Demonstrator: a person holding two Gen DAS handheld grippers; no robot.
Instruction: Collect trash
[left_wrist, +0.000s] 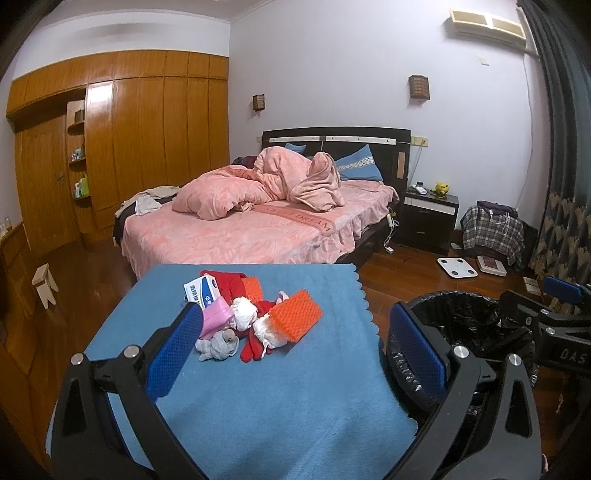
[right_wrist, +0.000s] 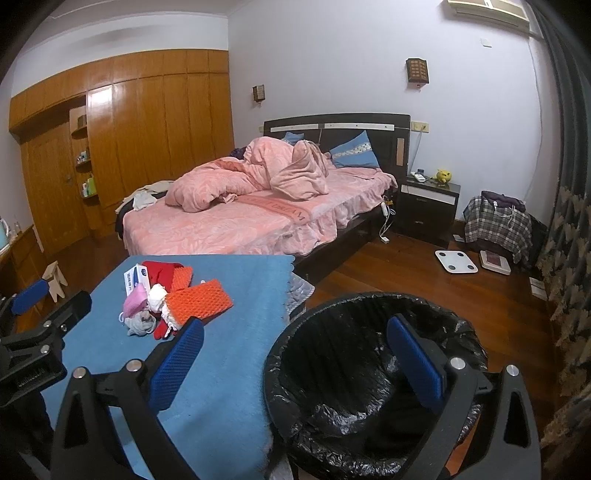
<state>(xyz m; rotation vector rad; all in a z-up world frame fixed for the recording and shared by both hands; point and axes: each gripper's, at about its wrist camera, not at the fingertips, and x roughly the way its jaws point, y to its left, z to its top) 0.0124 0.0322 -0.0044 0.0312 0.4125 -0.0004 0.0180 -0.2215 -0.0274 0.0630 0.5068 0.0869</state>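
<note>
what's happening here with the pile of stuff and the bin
A person holds a two-finger gripper in each hand, collecting trash in a bedroom. Both the left gripper and the right gripper are open and empty. The pile of trash (orange sponges, crumpled tissues, a pink mask, a small box) lies untouched on the blue cloth. The black-lined bin stands beside the table, apparently empty.

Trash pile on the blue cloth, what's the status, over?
Left gripper and right gripper: jaws open, empty. Trash pile untouched on blue cloth. Bin beside table, liner open. Nothing in the way.
</note>
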